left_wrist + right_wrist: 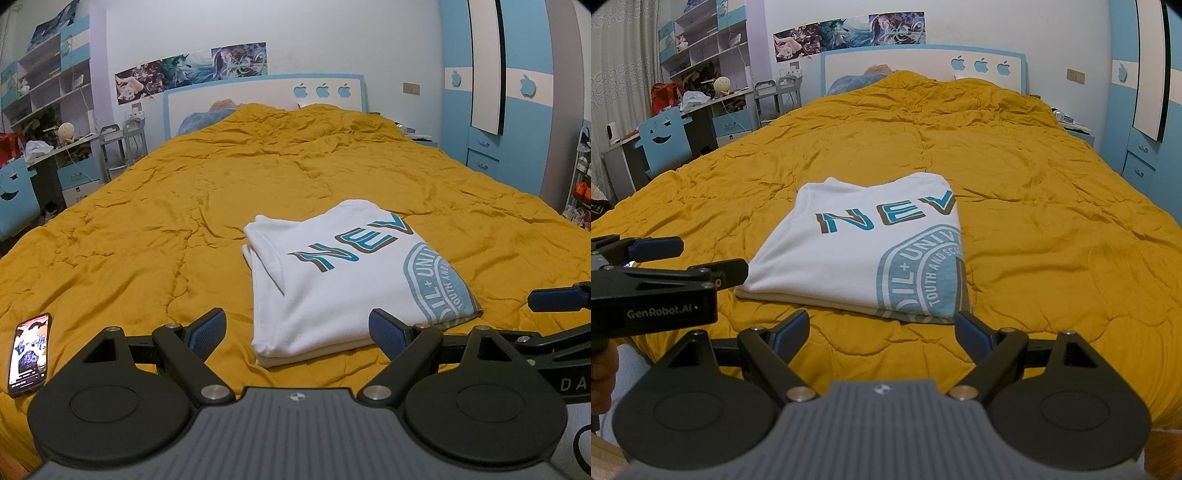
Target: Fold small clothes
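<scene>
Left wrist view: bed (147, 206) with yellow quilt carries a folded white T-shirt (332, 280), straight ahead of both tools, long axis running away from them. Left gripper (297, 326) jaws wide open, empty, straddling its near edge. Right gripper (882, 328) the same, just short of it. No containers; phone (29, 352) lies well left.
</scene>
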`<action>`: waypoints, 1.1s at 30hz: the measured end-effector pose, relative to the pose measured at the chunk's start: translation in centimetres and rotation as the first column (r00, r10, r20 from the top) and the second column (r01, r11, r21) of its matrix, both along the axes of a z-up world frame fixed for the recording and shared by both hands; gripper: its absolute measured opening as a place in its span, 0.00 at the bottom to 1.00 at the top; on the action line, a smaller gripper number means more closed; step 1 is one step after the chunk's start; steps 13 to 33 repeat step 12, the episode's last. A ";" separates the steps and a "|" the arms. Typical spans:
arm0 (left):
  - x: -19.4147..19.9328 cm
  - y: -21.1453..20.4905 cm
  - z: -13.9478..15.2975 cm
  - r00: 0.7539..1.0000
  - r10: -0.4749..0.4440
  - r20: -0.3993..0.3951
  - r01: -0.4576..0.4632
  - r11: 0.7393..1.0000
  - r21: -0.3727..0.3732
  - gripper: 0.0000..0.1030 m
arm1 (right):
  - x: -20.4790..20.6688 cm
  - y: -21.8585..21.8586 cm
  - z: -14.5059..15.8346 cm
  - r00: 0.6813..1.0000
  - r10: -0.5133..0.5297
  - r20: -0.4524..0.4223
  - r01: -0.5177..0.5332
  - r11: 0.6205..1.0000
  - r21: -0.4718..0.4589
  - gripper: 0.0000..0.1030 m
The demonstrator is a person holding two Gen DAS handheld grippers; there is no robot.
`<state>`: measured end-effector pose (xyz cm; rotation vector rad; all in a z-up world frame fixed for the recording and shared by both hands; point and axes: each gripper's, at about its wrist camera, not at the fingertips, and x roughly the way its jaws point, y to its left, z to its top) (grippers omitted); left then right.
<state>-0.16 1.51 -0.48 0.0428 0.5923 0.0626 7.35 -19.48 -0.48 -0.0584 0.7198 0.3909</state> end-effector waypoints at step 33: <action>-0.1 0.0 0.3 1.000 0.007 0.006 -0.007 1.000 -0.007 0.99 | 0.0 0.1 0.0 1.000 -0.001 0.000 0.001 1.000 0.000 0.79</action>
